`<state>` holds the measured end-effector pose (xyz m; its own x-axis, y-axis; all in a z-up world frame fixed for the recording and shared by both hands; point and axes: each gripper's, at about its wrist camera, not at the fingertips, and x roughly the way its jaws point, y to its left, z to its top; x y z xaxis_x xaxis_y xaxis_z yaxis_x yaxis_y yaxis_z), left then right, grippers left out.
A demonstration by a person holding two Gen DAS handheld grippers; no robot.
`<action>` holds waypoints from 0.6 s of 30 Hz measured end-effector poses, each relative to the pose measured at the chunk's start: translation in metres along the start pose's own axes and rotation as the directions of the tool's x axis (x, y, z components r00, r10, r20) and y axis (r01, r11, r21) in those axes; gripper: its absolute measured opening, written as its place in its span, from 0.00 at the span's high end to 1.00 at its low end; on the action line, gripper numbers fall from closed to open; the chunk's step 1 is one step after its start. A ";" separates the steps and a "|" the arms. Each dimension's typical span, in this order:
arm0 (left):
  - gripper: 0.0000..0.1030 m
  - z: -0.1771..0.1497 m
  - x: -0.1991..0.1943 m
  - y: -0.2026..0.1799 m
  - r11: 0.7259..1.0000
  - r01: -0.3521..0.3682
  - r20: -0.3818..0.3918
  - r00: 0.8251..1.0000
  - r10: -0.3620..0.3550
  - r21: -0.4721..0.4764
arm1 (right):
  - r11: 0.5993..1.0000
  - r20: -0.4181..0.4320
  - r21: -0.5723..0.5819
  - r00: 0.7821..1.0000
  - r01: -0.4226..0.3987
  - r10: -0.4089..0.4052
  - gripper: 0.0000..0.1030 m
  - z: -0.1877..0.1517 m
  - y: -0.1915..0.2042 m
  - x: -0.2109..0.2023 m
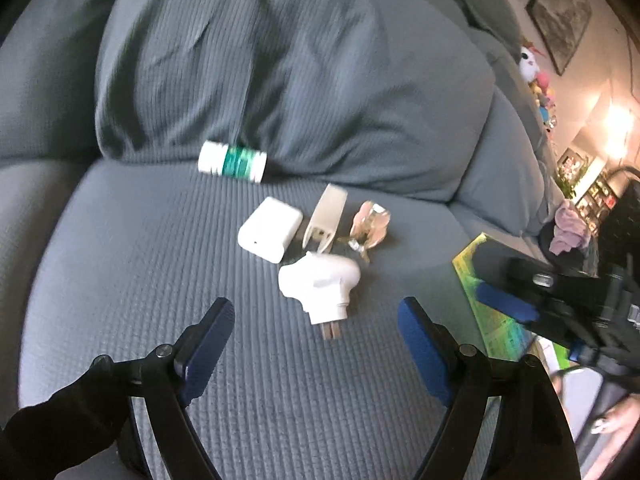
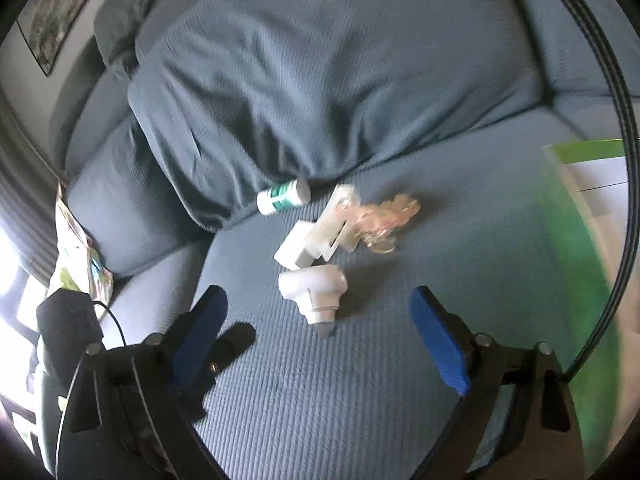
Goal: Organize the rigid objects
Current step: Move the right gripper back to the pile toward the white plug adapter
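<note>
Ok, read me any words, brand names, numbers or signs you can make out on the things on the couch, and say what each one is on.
No text can be read in either view.
Small white bottle: its green label band is too blurred to read.
Green box at the couch edge: print is smeared, unreadable.
White plug adapter: no marking visible.
White charger block: only a small dark dot, no lettering.

The left tool points forward and downward, its 2 blue-padded fingers spread wide with nothing gripped between them. The right tool is angled down the same way, its 2 blue pads also far apart and bare. In the left wrist view the right tool shows at the right edge, just beside the left one, with part of a hand below it.
</note>
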<state>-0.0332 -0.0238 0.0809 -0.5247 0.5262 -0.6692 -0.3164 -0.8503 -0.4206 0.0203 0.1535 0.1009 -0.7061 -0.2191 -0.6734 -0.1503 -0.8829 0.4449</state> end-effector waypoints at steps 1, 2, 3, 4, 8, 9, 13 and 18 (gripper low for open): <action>0.19 -0.001 0.006 0.004 1.000 0.013 -0.018 1.000 -0.013 -0.010 | 1.000 -0.024 0.002 1.000 -0.003 0.003 0.15 0.001 0.002 0.012; 0.19 -0.001 0.009 0.006 1.000 0.015 -0.034 0.999 -0.015 -0.013 | 1.000 -0.042 0.011 0.999 -0.012 0.012 0.16 0.002 0.003 0.021; 0.19 -0.002 0.012 0.010 1.000 0.002 -0.052 0.999 -0.003 -0.017 | 0.999 -0.063 0.021 0.998 -0.030 0.031 0.17 0.002 0.004 0.032; 0.19 -0.003 0.014 0.014 0.999 -0.029 -0.063 0.998 0.028 -0.021 | 0.998 -0.083 0.030 0.995 -0.046 0.048 0.18 0.001 0.005 0.043; 0.19 -0.002 0.012 0.032 0.992 -0.111 -0.076 0.991 0.107 -0.056 | 1.000 -0.125 0.003 0.992 0.022 -0.021 0.19 -0.003 0.010 0.077; 0.19 -0.002 0.010 0.035 0.990 -0.124 -0.079 0.990 0.119 -0.062 | 0.999 -0.129 -0.009 0.991 0.045 -0.045 0.19 -0.004 0.011 0.084; 0.19 -0.002 0.005 0.048 0.984 -0.157 -0.079 0.985 0.151 -0.088 | 0.999 -0.165 0.009 0.985 0.053 -0.051 0.19 -0.009 0.013 0.103; 0.19 -0.003 0.005 0.053 0.979 -0.178 -0.098 0.981 0.168 -0.097 | 0.994 -0.152 -0.053 0.982 0.101 -0.108 0.47 -0.012 0.020 0.108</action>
<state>-0.0498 -0.0659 0.0532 -0.4905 0.3738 -0.7872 -0.1400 -0.9254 -0.3522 -0.0509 0.1075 0.0298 -0.5723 -0.1834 -0.7993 -0.1840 -0.9211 0.3431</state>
